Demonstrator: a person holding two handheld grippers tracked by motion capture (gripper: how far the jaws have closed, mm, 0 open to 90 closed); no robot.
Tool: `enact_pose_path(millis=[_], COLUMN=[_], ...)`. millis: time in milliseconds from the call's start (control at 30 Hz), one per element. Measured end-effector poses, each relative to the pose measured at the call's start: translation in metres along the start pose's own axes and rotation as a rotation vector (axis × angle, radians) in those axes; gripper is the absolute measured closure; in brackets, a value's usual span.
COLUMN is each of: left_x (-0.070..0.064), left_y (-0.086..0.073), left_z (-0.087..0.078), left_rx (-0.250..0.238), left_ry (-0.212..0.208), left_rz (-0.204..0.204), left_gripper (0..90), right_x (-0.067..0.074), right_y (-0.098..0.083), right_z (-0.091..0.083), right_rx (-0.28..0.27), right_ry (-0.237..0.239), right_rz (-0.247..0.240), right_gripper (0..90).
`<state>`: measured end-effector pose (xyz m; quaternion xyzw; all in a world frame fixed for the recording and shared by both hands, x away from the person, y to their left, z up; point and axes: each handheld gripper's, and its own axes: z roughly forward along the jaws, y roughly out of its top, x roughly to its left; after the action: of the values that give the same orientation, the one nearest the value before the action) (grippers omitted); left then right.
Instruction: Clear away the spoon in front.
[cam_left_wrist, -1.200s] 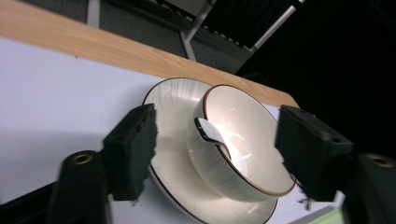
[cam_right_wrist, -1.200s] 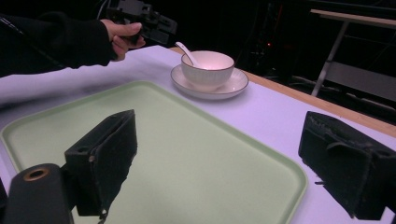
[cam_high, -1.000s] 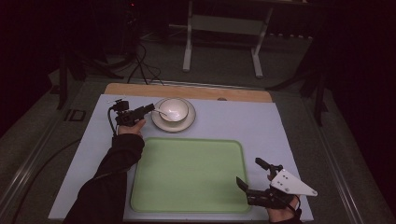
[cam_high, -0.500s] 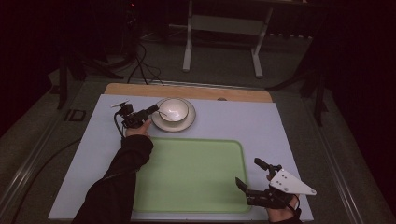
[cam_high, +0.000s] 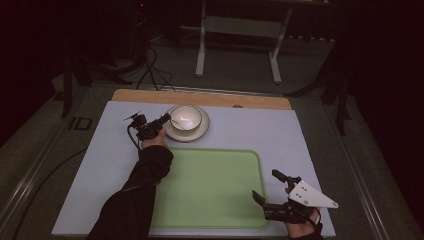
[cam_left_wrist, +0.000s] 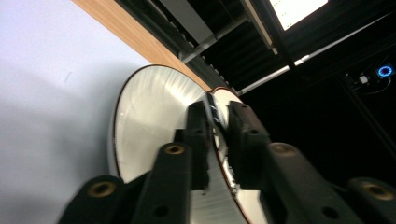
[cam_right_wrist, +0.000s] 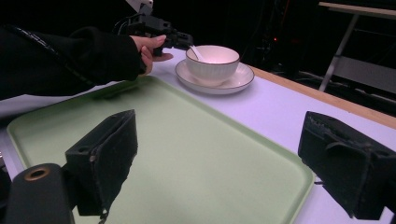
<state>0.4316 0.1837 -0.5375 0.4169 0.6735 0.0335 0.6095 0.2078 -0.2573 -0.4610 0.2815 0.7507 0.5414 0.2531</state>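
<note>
nearest, the right hand-held gripper (cam_high: 272, 197) hovers with jaws wide apart over the green tray's (cam_high: 210, 200) near corner. farther back on the bench (cam_high: 260, 130), the left hand-held gripper (cam_high: 164, 120) has just been closing, its jaws narrow on the plate's (cam_high: 200, 134) rim, beneath the bowl (cam_high: 186, 117).

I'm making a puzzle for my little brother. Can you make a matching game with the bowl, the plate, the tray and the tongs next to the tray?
Things:
1. bowl
2. plate
3. tray
4. right tongs

Clues:
a. green
b. wide open, nothing in them
c. under the bowl
d. has a spoon in it

Pairs: 1-d, 2-c, 3-a, 4-b
</note>
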Motion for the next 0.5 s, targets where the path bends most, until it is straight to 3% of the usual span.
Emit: enact_pose_path(millis=[233, 500], left_x=[-0.006, -0.016], left_y=[0.0, 0.003], left_z=[0.0, -0.002], left_rx=[-0.034, -0.036], left_ry=[-0.01, -0.002], left_rz=[-0.006, 0.042], left_gripper=[82.6, 84.5], right_x=[0.0, 0.0], right_y=[0.0, 0.0], right_z=[0.0, -0.001], right_rx=[0.004, 0.001], right_ry=[0.004, 0.003], right_rz=[0.0, 0.0], right_gripper=[11.7, 11.8])
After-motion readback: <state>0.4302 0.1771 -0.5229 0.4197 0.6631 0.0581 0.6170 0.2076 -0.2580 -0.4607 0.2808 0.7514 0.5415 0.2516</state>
